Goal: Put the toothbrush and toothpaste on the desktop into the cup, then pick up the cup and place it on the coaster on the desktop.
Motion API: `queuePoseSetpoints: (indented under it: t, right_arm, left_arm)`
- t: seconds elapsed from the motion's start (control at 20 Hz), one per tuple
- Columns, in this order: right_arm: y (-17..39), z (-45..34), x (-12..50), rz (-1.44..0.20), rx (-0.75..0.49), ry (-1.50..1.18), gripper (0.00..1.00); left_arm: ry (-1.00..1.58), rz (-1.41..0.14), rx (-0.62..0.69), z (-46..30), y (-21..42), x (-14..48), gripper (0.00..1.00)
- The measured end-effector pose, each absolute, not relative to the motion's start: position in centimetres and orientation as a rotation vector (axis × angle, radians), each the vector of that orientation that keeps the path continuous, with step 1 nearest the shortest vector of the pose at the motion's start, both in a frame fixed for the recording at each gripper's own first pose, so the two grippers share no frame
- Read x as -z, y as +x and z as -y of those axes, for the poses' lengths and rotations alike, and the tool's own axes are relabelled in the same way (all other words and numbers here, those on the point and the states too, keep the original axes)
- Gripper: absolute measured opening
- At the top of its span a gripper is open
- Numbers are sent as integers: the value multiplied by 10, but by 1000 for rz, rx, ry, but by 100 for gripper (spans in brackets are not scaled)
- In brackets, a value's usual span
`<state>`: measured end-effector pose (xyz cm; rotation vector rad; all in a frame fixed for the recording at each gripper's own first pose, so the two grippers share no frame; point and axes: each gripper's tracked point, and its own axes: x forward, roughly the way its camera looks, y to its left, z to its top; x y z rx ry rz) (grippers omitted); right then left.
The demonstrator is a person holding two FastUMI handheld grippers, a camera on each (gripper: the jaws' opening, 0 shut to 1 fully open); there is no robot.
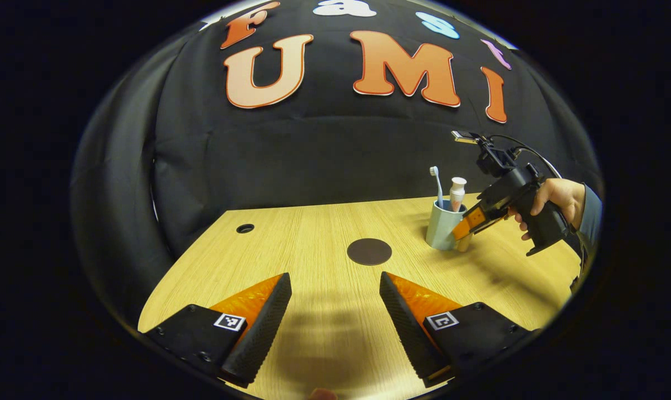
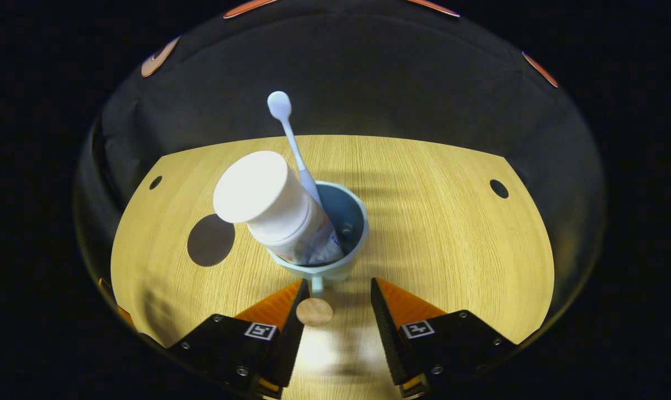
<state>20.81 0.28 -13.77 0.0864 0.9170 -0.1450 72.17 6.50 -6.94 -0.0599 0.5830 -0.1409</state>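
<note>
A pale blue cup (image 2: 351, 261) stands on the wooden desk with a white-capped toothpaste tube (image 2: 254, 189) and a white toothbrush (image 2: 291, 136) leaning in it. Its handle, ending in a round wooden knob (image 2: 314, 312), points toward me and lies between the fingers of my right gripper (image 2: 337, 284), which is open around it, the knob close to the left finger. In the left gripper view the cup (image 1: 441, 228) sits right of the dark round coaster (image 1: 369, 251), with the right gripper (image 1: 466, 229) at its side. My left gripper (image 1: 335, 289) hovers open over the desk's near edge.
A hand (image 1: 557, 197) holds the right gripper from the right. The desk has small cable holes (image 1: 245, 228) (image 2: 499, 189) near its back corners. The coaster (image 2: 210, 240) lies left of the cup in the right gripper view. Black cloth walls stand behind the desk.
</note>
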Motion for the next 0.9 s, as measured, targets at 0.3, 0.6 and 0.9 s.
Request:
queuePoseSetpoints:
  t: [0.3, 0.6, 0.9]
  right_arm:
    - [209, -5, 155, -967, 144, 116, 28]
    - [212, -7, 154, -935, 124, 128, 23]
    - [217, -9, 149, -904, 108, 123, 20]
  left_arm:
    - [-59, -596, 134, -68, 722, 73, 100]
    - [-60, -611, 129, -70, 721, 76, 100]
    - [-59, -628, 125, -69, 720, 76, 100]
